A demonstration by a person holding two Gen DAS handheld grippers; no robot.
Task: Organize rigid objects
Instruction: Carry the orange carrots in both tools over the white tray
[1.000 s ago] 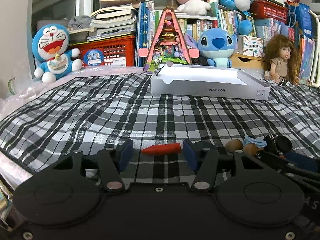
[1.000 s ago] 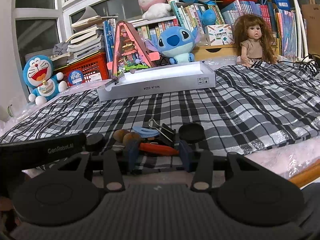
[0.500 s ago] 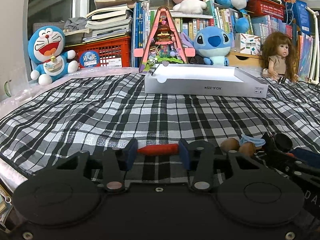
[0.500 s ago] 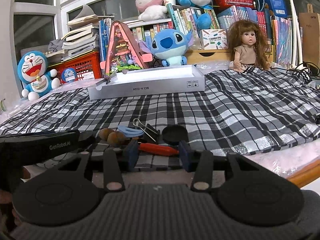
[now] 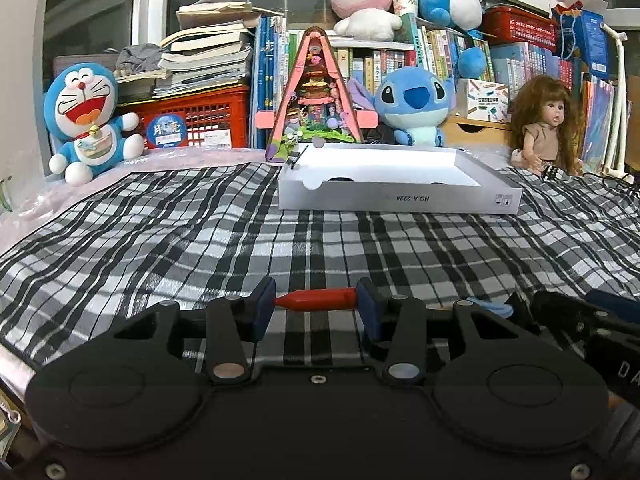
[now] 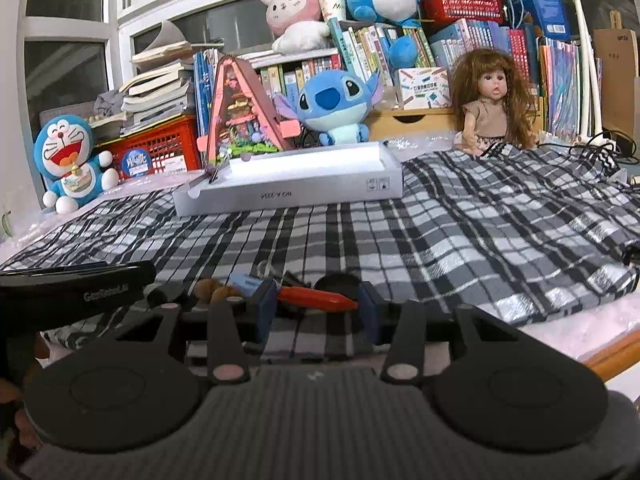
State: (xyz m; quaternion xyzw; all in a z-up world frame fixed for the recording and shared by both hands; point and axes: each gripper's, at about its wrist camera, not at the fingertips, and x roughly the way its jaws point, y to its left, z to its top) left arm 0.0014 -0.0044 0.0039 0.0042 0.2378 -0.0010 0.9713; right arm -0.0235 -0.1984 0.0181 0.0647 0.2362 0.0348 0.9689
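My left gripper [image 5: 316, 300] is shut on a small red peg-shaped toy [image 5: 318, 299], held end to end between the blue pads above the checked cloth. My right gripper [image 6: 316, 300] is shut on another red, pointed toy [image 6: 316, 298], also gripped by its ends. Behind it lies a small pile: two brown nuts [image 6: 218, 290], a light blue piece [image 6: 248, 281], a binder clip [image 6: 290, 278] and a black round lid [image 6: 338, 282]. A white shallow box [image 5: 400, 196] stands at the far middle; it also shows in the right wrist view [image 6: 288, 196].
The black-and-white checked cloth [image 5: 160, 240] covers the surface; its right edge drops off [image 6: 600, 312]. Plush toys, a doll [image 5: 548, 128], a pink triangular model [image 5: 316, 104] and bookshelves line the back. The left gripper's body [image 6: 76, 284] shows at left in the right wrist view.
Both grippers closed on their red toys and lifted slightly. The left wrist view has moved right and up, so the pile has slid out of sight behind the right gripper.
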